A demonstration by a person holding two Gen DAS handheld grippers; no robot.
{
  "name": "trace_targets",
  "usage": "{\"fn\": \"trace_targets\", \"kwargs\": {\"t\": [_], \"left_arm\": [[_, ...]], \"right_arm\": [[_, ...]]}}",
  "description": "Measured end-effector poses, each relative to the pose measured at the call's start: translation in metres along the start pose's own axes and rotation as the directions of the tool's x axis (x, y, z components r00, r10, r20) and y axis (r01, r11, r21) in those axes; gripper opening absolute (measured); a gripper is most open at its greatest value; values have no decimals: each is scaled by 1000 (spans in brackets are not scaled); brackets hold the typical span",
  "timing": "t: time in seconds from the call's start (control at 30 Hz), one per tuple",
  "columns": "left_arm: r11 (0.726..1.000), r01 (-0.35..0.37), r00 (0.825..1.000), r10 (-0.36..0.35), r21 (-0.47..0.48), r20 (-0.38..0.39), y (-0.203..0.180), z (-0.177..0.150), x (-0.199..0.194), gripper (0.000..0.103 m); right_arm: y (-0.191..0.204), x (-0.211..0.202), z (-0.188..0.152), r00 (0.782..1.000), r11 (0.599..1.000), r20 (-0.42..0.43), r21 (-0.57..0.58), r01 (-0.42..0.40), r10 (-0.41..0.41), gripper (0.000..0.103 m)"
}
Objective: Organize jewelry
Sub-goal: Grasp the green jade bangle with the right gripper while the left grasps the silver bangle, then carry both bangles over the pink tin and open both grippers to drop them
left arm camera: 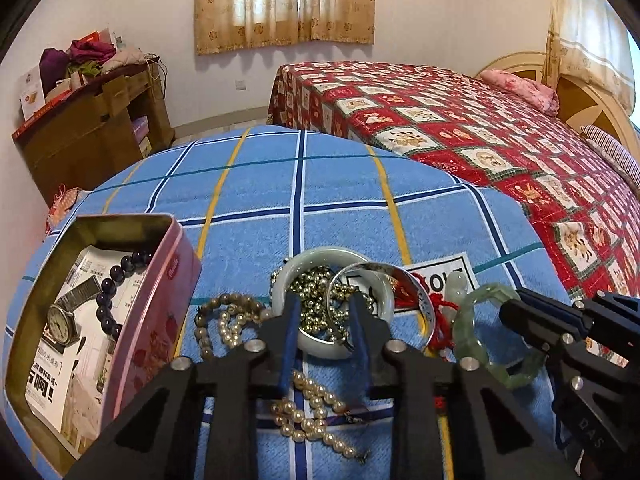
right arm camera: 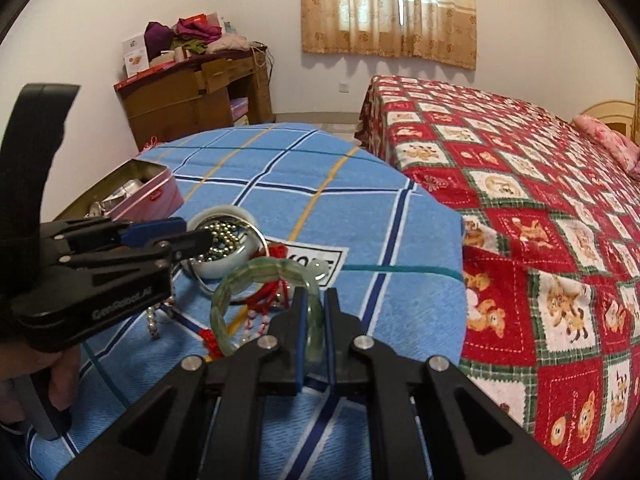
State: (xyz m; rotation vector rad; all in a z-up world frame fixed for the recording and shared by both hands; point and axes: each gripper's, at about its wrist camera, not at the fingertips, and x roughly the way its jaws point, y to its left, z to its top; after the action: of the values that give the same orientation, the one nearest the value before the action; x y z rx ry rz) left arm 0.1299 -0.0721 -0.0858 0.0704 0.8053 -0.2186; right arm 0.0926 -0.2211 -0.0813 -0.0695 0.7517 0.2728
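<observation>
**Inspector:** Pink tin (left arm camera: 148, 320) at far left, lid off, on the blue checked counter (left arm camera: 248, 208); inside lie a wristwatch (left arm camera: 64, 322) and a dark bead bracelet (left arm camera: 110, 292); report the loose items.

**Assistant:** Just right of the tin, a brownish bead bracelet (left arm camera: 224, 308) and a pearl strand (left arm camera: 316, 412) lie flat on the cloth; next, a pale jade bangle (left arm camera: 320, 304) with a gold bead chain (left arm camera: 316, 300) heaped inside its ring and a silver bangle (left arm camera: 400, 300) leaning against it; then a red-corded charm (left arm camera: 440, 312); furthest right, a green jade bracelet (right arm camera: 264, 304).

**Inspector:** Left gripper (left arm camera: 326, 320)?

**Assistant:** Fingers partly apart, holding nothing that I can see; they point into the pale bangle, tips over the bead chain; contact cannot be confirmed.

**Inspector:** Right gripper (right arm camera: 316, 320)?

**Assistant:** Fingers narrowly parted either side of the green bracelet's near-right rim; the rim sits between the pads; whether they already press it cannot be told; the bracelet rests on the cloth, its ring lying ahead and left of the fingers.

**Inspector:** Deciding relation?

**Assistant:** In my judgement, the tin lies well left of both grippers, beyond the left gripper; the right hand is plainly nearer the green bracelet, the left nearer the tin; any carry from the right must cross over the heap and the left gripper; snagging the red cord is the likely fault.
</observation>
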Motion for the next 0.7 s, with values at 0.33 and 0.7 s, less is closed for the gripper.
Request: {"fn": "trace_targets", "kwargs": {"t": [0.33,0.7], "left_arm": [[1000,29,1000,-29,0,2,2,-3,-6,5],[998,50,993,-47,-33,104,15,-8,-61,5]], "right_arm": [[-1,-9,-1,1000,1000,20,11,12,-12,9],[10,-26,4,999,1000,46,-9,19,-18,9]]}}
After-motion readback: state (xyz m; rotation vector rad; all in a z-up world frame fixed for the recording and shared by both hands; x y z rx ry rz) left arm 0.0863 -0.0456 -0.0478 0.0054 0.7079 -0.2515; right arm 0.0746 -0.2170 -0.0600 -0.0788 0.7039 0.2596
